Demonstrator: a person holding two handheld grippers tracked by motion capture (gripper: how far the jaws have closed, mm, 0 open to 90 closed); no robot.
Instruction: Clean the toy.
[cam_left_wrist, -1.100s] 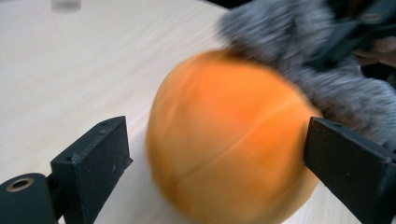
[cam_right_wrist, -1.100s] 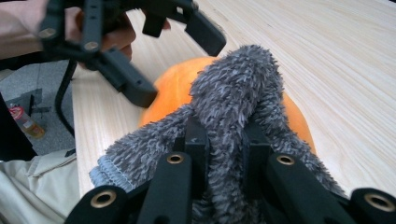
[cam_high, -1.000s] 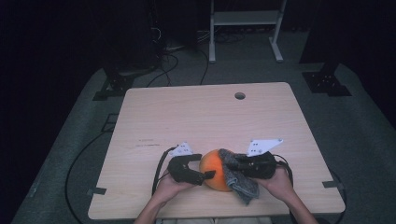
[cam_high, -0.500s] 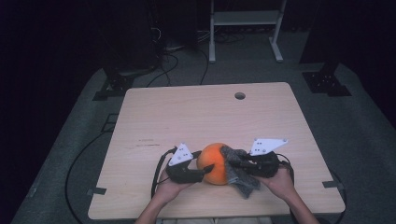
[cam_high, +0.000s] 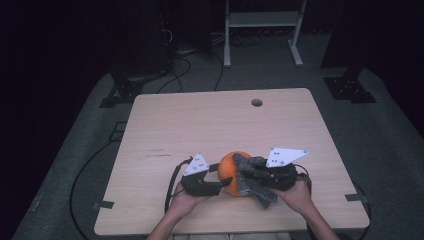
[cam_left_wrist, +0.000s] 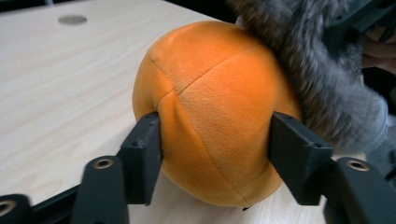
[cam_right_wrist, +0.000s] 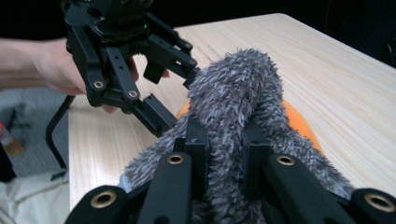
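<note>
Gripping the orange ball from both sides, left claw steadies it on surface; right claw pinches grey fuzzy cloth draped over it.

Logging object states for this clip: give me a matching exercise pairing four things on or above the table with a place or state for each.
Things:
1. orange plush ball
2. grey fuzzy cloth
3. left gripper
4. round hole

States:
A. pinched between the fingers of the right gripper
B. in the far part of the tabletop
C. clamped on two sides, resting on the table
D. closed around the ball

Pairs: 1-C, 2-A, 3-D, 4-B
</note>
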